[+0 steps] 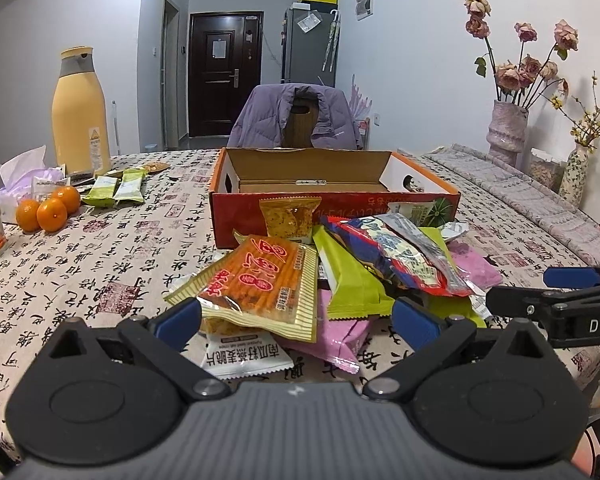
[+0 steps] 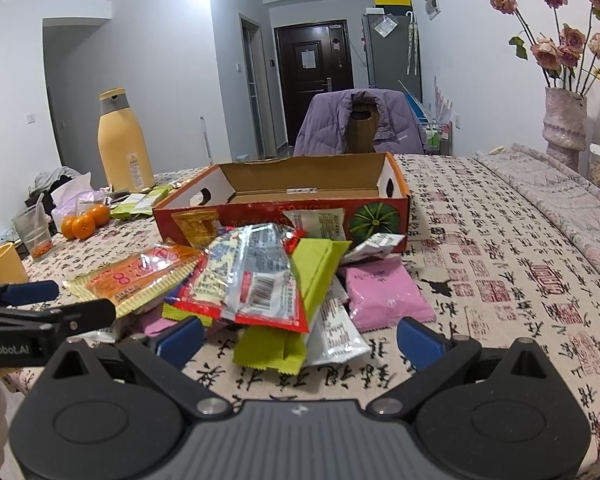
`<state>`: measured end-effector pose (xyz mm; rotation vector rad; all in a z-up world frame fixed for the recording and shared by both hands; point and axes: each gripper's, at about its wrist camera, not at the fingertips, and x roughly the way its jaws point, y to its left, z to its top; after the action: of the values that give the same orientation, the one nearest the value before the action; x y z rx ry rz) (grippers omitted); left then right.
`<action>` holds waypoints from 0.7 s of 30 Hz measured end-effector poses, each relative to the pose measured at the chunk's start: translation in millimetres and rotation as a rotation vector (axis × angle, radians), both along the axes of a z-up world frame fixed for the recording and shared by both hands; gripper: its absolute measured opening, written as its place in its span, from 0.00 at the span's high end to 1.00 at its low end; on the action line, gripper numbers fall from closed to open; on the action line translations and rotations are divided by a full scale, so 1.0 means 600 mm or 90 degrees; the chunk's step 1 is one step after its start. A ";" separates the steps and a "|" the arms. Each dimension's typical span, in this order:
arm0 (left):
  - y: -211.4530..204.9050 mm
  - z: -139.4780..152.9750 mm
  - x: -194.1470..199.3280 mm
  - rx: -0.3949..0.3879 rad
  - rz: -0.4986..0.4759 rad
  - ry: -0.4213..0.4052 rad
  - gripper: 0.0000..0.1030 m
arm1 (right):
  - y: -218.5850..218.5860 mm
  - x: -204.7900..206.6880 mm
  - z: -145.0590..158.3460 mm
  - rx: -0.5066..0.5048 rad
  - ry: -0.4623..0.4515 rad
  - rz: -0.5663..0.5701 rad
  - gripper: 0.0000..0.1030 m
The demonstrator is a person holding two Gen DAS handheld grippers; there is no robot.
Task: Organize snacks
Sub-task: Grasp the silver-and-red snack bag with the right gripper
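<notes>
Orange and gold foil catches the light in the left wrist view, where the left gripper [image 1: 296,320], jaws spread wide and holding nothing, hovers low over an orange snack packet [image 1: 260,284] at the near edge of a snack pile [image 1: 364,264], heaped against the front wall of an open red cardboard box [image 1: 332,204] on the calligraphy-print tablecloth [image 1: 112,264]. From the right wrist view, the right gripper [image 2: 300,340] is likewise wide open and empty, a lime-green packet [image 2: 296,312] and a white packet [image 2: 336,332] between its blue fingers [image 2: 420,342], a pink packet [image 2: 384,292] just beyond, and the box [image 2: 284,196] behind the pile.
</notes>
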<state>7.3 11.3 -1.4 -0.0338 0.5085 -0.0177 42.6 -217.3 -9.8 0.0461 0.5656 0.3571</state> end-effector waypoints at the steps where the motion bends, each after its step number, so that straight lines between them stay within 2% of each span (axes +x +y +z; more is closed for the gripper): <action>1: 0.002 0.001 0.001 0.000 0.002 -0.001 0.00 | 0.003 0.002 0.001 0.000 -0.001 0.002 0.00; 11: 0.017 -0.001 0.018 0.007 0.024 0.004 0.00 | 0.032 0.033 0.008 0.005 -0.006 0.016 0.00; 21: 0.040 -0.004 0.028 0.013 0.049 0.009 0.00 | 0.082 0.097 0.014 -0.005 -0.002 0.040 0.00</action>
<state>24.0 35.4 -3.7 -0.0335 0.5213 0.0627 100.7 -168.3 -1.3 0.0204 0.5656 0.4167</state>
